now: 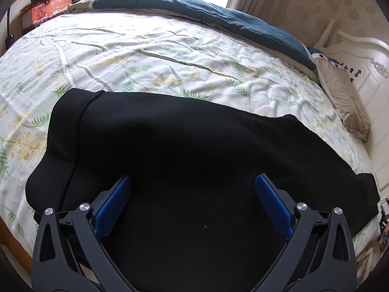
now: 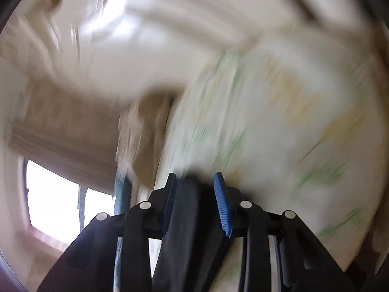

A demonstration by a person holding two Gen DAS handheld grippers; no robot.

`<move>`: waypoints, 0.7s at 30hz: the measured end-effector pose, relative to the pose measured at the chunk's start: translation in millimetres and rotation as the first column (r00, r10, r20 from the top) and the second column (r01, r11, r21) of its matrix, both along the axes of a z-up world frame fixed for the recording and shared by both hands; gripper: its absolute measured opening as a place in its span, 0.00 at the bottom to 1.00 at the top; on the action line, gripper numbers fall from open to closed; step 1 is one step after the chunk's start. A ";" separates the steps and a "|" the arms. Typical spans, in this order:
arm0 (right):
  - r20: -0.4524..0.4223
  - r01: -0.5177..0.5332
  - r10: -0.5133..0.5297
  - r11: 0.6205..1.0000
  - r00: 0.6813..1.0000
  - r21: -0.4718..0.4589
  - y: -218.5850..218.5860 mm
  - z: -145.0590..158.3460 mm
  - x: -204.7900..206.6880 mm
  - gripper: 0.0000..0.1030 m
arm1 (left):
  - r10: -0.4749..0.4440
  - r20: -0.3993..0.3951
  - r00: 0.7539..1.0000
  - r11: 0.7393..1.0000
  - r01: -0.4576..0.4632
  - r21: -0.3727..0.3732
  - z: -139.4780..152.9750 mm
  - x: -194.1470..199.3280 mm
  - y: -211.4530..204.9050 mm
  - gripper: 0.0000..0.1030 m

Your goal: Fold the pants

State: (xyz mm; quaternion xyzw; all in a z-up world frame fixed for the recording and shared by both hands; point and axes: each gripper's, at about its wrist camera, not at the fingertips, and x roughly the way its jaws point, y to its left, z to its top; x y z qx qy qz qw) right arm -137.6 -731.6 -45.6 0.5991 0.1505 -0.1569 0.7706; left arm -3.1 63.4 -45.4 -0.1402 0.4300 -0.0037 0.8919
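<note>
Black pants lie spread across the floral bedsheet, with a folded edge at the left. My left gripper is open and empty, its blue pads hovering just above the near part of the pants. In the blurred right wrist view, my right gripper is shut on a thick bunch of black pants fabric held between its blue pads, above the sheet.
A dark teal blanket lies along the far side of the bed. A beige pillow and white headboard are at the right. Clutter stands at the far left by the window.
</note>
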 end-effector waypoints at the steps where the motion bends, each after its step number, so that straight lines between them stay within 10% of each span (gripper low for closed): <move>1: -0.008 -0.035 0.036 0.999 0.999 0.022 1.9 -4.5 6.3 0.33 | 0.002 0.001 1.000 1.000 -0.002 -0.005 0.1 -0.2 0.4 0.98; 9: -0.101 -0.104 0.102 0.995 0.990 -0.013 2.1 -17.7 35.6 0.31 | -0.003 0.003 1.000 1.000 0.003 -0.005 1.1 -0.7 0.8 0.98; 12: -0.151 -0.141 0.128 0.987 0.980 -0.077 9.6 -9.3 42.9 0.10 | -0.004 0.002 1.000 1.000 0.004 -0.004 1.2 -0.8 1.1 0.98; 21: -0.064 -0.081 0.070 0.981 0.995 -0.175 15.2 25.9 4.4 0.06 | 0.003 0.006 1.000 1.000 -0.003 -0.031 1.8 -2.7 2.1 0.98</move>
